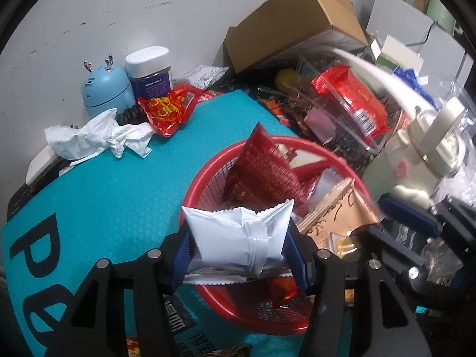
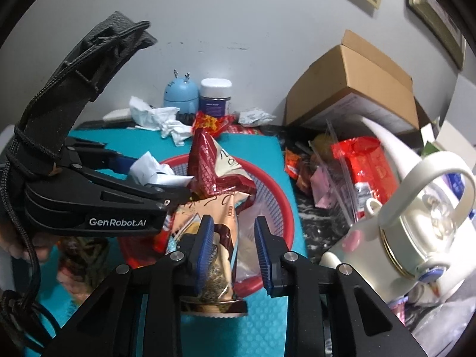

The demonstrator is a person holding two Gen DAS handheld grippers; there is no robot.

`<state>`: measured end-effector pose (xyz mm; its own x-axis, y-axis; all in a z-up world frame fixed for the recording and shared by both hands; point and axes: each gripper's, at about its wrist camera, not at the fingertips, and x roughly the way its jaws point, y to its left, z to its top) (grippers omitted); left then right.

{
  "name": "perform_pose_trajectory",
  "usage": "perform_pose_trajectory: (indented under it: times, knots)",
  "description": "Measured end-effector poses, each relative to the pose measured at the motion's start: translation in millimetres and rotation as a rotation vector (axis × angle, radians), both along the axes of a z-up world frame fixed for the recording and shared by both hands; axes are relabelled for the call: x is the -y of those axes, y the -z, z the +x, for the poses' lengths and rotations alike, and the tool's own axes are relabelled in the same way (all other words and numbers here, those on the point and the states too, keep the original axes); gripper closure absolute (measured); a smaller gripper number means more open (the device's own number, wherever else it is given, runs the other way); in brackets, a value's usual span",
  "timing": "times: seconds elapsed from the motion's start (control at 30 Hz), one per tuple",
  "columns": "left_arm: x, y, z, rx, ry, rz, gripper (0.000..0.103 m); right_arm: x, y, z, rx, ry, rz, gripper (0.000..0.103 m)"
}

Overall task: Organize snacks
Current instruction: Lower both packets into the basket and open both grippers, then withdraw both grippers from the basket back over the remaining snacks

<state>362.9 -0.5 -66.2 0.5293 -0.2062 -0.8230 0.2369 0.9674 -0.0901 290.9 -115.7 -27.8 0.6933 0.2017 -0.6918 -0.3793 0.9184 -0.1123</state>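
While the left gripper (image 1: 238, 229) clamps a white snack packet (image 1: 235, 247) between both blue pads, jaws partly closed on its sides, the packet hangs just above the near rim of the red mesh basket (image 1: 196, 184). The basket stands on a teal mat (image 1: 119, 193) and holds a dark red packet (image 1: 261, 166) standing upright among others. The right gripper (image 2: 234, 221) hovers over the basket's near edge, jaws narrowly apart; a tan snack packet (image 2: 223, 238) touches one pad only, ungripped.
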Motion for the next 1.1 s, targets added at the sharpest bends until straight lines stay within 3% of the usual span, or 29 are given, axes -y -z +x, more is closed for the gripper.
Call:
perform_pose_trajectory:
  times: [0.23,0.6,0.73,1.1]
  knots:
    - [-1.0,4.6,4.5,-0.017,0.020,-0.017,0.044,5.0,-1.9,7.1,0.014,0.018,0.014,0.075]
    - [1.9,-0.8,2.5,-0.016,0.017,-0.017,0.038,11.4,-8.0,2.3,-0.007,0.032,0.058,0.062]
    - [-0.9,-6.3,0.6,0.011,0.005,-0.012,0.025,12.8,-11.1,0.7,-0.003,0.042,0.059,0.058]
    - [-5.8,-25.1,-9.0,0.058,-0.026,-0.005,0.025,18.8,-26.9,-6.4,0.024,0.060,0.064,0.055]
